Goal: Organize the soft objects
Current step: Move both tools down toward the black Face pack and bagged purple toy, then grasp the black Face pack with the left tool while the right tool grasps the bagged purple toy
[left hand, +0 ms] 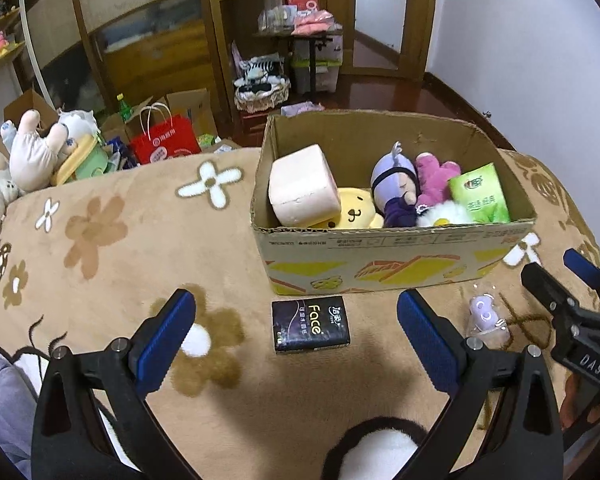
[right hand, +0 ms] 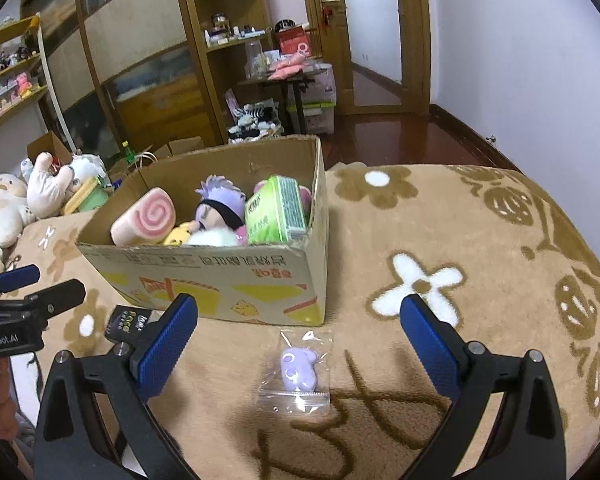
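Observation:
A cardboard box (left hand: pixel 380 256) stands on the flowered brown blanket and holds a pink roll plush (left hand: pixel 302 188), a yellow plush (left hand: pixel 358 212), a purple-haired doll (left hand: pixel 396 184), a pink plush (left hand: pixel 436 178) and a green tissue pack (left hand: pixel 480 194). A black "Face" tissue pack (left hand: pixel 311 324) lies in front of the box, between the fingers of my open, empty left gripper (left hand: pixel 296 340). A small purple toy in a clear bag (right hand: pixel 298 368) lies between the fingers of my open, empty right gripper (right hand: pixel 298 344). The box also shows in the right wrist view (right hand: pixel 220 276).
Plush toys (left hand: pixel 36 152) lie at the blanket's far left edge. Behind the bed stand a red paper bag (left hand: pixel 166 140), cartons, a basket of clothes (left hand: pixel 262 92), wooden shelves and a small table. The right gripper (left hand: pixel 572 312) shows at the left view's right edge.

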The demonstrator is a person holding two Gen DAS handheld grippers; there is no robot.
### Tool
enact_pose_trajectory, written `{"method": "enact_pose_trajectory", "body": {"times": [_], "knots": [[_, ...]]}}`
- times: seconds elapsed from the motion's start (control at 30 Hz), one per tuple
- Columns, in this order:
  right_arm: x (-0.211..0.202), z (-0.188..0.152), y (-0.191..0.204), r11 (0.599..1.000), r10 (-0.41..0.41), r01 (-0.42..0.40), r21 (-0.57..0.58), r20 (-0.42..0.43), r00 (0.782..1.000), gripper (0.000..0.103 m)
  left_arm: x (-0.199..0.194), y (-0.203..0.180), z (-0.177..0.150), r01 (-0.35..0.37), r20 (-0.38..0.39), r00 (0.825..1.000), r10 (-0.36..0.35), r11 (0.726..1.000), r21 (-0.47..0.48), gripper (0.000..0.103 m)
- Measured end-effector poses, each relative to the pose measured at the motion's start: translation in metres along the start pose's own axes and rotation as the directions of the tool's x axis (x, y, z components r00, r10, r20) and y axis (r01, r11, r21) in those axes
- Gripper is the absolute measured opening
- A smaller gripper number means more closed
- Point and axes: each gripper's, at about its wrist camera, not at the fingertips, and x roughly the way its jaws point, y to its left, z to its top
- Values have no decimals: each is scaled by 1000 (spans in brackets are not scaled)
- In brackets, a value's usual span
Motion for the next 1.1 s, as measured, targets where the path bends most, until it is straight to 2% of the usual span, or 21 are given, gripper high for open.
{"method": "enact_pose_trajectory", "body": {"times": [0.5,0.8,0.93,1.1], "knots": [[41,-12,3,999,-30,29,-20,-88,996,103,54,-9,2,-23,-95,995,24,1000,14,100],[68,-24,1,999,-48,46,-20,-166,985,103,81,-11,-6,-30,-177,983,36,999,36,100],[77,-29,4,995,-92,83,-54,-197,976,103,89,-12,-11,-32,-201,979,40,999,44,100],[82,-35,0,997,-71,65,-32,-232,970,103,94,-13,-15,-30,-211,977,38,999,39,100]]}}
